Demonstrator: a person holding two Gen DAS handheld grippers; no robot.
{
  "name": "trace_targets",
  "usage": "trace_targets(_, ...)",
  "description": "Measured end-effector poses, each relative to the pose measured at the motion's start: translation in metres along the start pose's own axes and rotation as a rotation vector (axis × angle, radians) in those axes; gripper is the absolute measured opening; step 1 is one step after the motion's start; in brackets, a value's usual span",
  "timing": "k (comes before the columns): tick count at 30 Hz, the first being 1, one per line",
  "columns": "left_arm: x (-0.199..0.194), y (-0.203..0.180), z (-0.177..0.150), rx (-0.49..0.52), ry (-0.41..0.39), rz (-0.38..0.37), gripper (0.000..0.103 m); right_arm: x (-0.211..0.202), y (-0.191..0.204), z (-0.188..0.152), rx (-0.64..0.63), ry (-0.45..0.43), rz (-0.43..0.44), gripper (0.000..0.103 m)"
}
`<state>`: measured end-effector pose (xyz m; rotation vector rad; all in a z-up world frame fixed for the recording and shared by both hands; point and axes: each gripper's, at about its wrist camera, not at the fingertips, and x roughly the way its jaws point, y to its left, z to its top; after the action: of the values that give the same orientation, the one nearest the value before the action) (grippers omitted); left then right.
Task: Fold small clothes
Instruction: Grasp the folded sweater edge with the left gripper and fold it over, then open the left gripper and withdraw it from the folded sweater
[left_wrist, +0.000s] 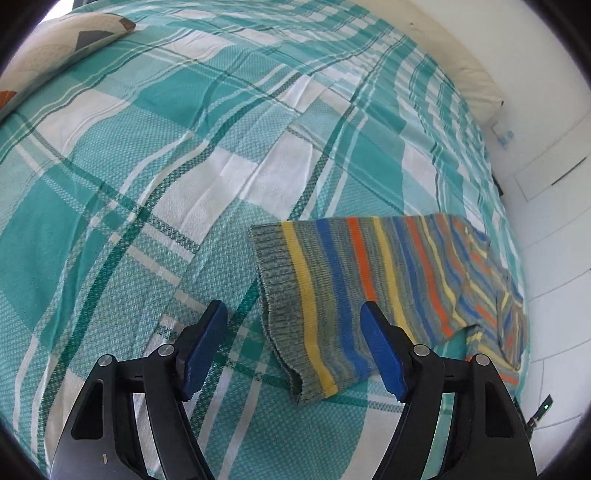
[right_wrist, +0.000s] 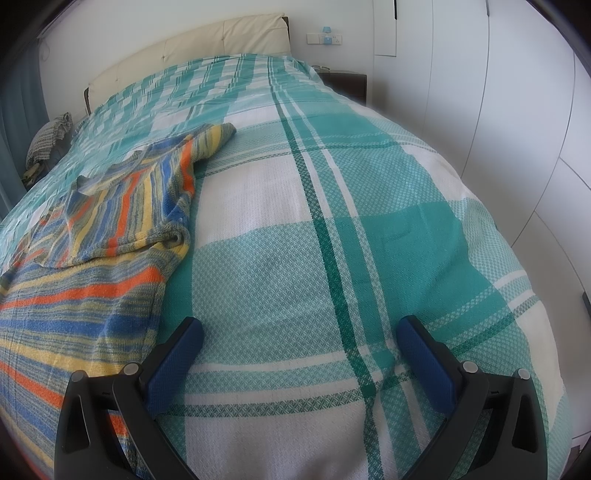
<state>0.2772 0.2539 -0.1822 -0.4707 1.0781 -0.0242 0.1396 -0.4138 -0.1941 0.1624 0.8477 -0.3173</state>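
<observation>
A small striped knit sweater (left_wrist: 369, 273), grey with yellow, blue and orange stripes, lies on the teal plaid bedspread (left_wrist: 147, 166). In the left wrist view its ribbed hem end points toward me, just ahead of my left gripper (left_wrist: 293, 314), which is open and empty above it. In the right wrist view the sweater (right_wrist: 92, 258) lies at the left with a sleeve folded over its body. My right gripper (right_wrist: 299, 328) is open and empty over bare bedspread (right_wrist: 332, 221), to the right of the sweater.
A patterned pillow (left_wrist: 55, 51) lies at the far left corner of the bed. A cream headboard (right_wrist: 207, 44) and white wall stand behind the bed. A dark nightstand (right_wrist: 343, 83) and white cabinet doors (right_wrist: 517, 129) are on the right. A bundle of checked cloth (right_wrist: 48, 136) lies at the far left.
</observation>
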Motion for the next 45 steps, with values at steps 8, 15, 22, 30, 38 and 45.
trace_targets(8,-0.025,-0.060,0.024,0.108,-0.056,-0.005,0.004,0.000,0.001,0.000,0.000,0.000,0.001,0.103)
trace_targets(15,-0.084,-0.220,0.043,0.350,-0.115,-0.230,0.004,0.001,0.000,0.000,0.000,-0.002,0.001,0.103)
trace_targets(22,-0.031,-0.356,-0.004,0.497,-0.079,-0.339,0.030,0.001,0.000,0.000,0.001,-0.002,0.002,0.103)
trace_targets(30,0.011,-0.343,-0.041,0.468,-0.053,-0.301,0.080,0.001,0.000,0.000,0.001,-0.004,0.003,0.103)
trace_targets(38,0.079,-0.248,-0.058,0.517,0.040,0.129,0.085,0.002,0.000,0.000,0.000,-0.006,0.002,0.103)
trace_targets(45,0.004,-0.200,-0.073,0.445,-0.062,0.010,0.089,0.002,0.000,0.000,0.000,-0.005,0.003,0.103)
